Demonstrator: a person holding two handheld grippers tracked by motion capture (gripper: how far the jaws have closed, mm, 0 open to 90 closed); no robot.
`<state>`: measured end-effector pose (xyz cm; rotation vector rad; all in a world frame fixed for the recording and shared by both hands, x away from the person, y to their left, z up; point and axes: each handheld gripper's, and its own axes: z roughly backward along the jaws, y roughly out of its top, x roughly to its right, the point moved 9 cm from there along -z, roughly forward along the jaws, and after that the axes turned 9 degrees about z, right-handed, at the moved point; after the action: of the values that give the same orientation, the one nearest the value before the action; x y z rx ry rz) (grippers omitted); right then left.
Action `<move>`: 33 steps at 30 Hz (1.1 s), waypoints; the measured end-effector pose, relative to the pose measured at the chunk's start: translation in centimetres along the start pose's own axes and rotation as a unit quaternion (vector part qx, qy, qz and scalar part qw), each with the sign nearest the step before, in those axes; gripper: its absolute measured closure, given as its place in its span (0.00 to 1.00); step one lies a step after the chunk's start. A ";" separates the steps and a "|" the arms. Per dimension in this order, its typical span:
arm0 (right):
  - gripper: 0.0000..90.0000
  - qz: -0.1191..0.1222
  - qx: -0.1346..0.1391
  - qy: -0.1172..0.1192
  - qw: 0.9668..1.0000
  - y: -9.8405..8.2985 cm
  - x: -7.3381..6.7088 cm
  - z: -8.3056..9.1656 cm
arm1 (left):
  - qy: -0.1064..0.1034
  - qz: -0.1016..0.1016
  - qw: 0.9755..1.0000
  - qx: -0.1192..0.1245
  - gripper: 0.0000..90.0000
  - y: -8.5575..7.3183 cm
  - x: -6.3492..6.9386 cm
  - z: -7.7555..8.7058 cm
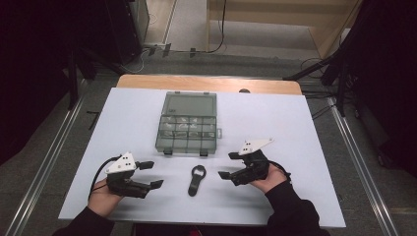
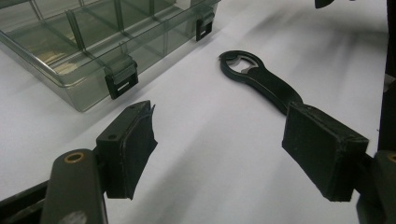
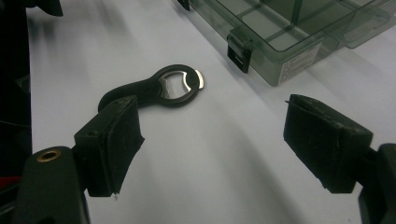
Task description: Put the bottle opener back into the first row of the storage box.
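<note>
A black bottle opener [image 1: 196,180] lies flat on the white table [image 1: 128,118], between my two grippers. Its ring end points toward a clear compartment box [image 1: 188,123] that stands open behind it. My left gripper [image 1: 150,174] rests low at the left, open, with nothing between its pads. My right gripper [image 1: 229,165] sits at the right, also open and holding nothing. In the left gripper view the opener [image 2: 261,80] lies ahead of the right-hand pad [image 2: 322,149]. In the right gripper view the bottle opener [image 3: 159,89] lies just past the left-hand pad [image 3: 112,140], with the box [image 3: 289,32] beyond.
The box's lid lies open flat toward the far edge, and its black latches [image 1: 168,151] face me. Bare table surface runs on both sides of the box. Dark stands and cables ring the table on the floor.
</note>
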<state>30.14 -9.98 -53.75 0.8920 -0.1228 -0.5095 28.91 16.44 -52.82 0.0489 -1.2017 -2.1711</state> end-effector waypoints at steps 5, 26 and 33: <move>0.23 0.002 -0.005 0.004 1.000 0.4 -0.2 -0.4 | 0.000 0.000 1.000 0.000 0.27 0.0 0.0 0.0; 0.23 0.026 -0.036 0.027 0.999 1.7 -1.1 -2.7 | -0.001 0.000 1.000 -0.001 0.27 0.0 0.0 0.1; 0.23 0.038 -0.041 0.041 0.998 2.0 -1.3 -3.3 | -0.001 0.000 1.000 0.000 0.27 0.0 0.0 0.1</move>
<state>30.77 -6.02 -54.16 0.8236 -0.0599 -0.4047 28.89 16.52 -52.80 0.0479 -1.2034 -2.1717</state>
